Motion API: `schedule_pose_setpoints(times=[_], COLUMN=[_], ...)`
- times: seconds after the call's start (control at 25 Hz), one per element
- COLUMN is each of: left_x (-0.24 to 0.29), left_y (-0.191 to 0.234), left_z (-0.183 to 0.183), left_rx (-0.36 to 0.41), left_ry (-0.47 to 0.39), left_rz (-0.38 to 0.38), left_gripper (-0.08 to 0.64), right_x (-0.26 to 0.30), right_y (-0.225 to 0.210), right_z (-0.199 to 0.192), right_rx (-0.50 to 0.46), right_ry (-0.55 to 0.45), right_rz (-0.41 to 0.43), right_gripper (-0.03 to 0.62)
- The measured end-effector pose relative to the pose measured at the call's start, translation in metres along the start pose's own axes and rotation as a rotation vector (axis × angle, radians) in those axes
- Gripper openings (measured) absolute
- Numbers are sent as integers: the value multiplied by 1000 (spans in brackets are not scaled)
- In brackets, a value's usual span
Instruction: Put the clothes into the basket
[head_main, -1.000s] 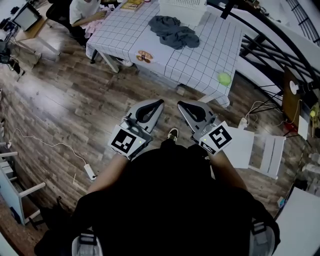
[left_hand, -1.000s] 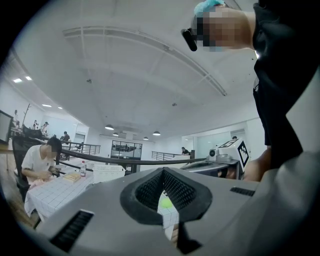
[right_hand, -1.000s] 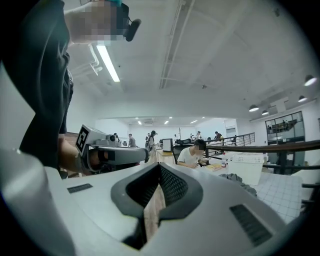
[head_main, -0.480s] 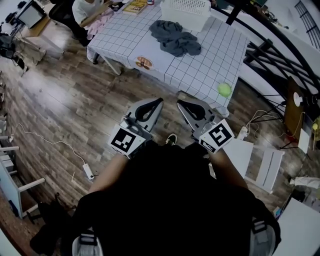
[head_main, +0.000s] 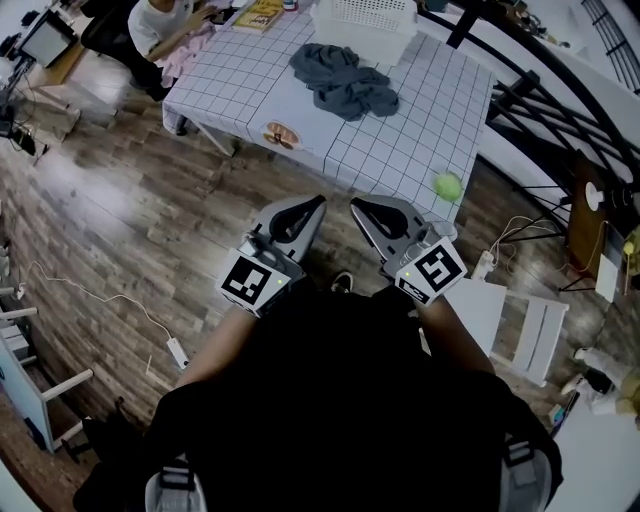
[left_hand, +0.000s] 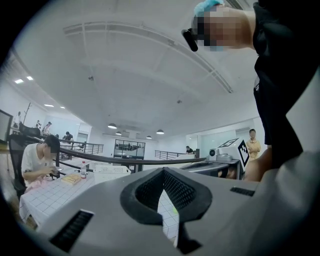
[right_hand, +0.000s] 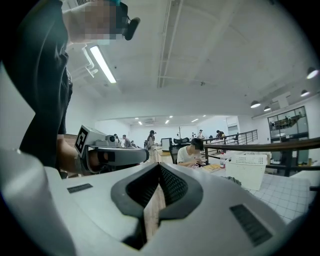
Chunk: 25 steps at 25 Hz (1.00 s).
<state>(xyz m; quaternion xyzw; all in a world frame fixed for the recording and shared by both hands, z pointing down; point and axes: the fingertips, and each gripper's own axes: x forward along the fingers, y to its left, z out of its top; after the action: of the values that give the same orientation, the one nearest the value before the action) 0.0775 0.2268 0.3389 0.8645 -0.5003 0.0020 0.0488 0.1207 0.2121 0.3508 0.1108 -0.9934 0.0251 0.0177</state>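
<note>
Crumpled grey clothes (head_main: 343, 80) lie on the checked table beside the white basket (head_main: 365, 22).

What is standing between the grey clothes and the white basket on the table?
Nothing visible. The grey clothes lie on the table right beside the near wall of the basket, and no other thing lies between them.
</note>
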Motion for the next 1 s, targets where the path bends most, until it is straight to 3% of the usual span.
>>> schedule_pose_setpoints(times=[0.6, 1.0], left_x=[49, 64], left_y=[134, 219], left_z=[1, 5], left_rx=[-3, -6], left_ry=[24, 28], left_rz=[-163, -273], left_gripper=[3, 3], right_x=[110, 183], right_y=[-84, -117], right_z=[-3, 0], right_rx=[17, 29], right_ry=[44, 59], right_rz=[-158, -269], right_gripper=[17, 17])
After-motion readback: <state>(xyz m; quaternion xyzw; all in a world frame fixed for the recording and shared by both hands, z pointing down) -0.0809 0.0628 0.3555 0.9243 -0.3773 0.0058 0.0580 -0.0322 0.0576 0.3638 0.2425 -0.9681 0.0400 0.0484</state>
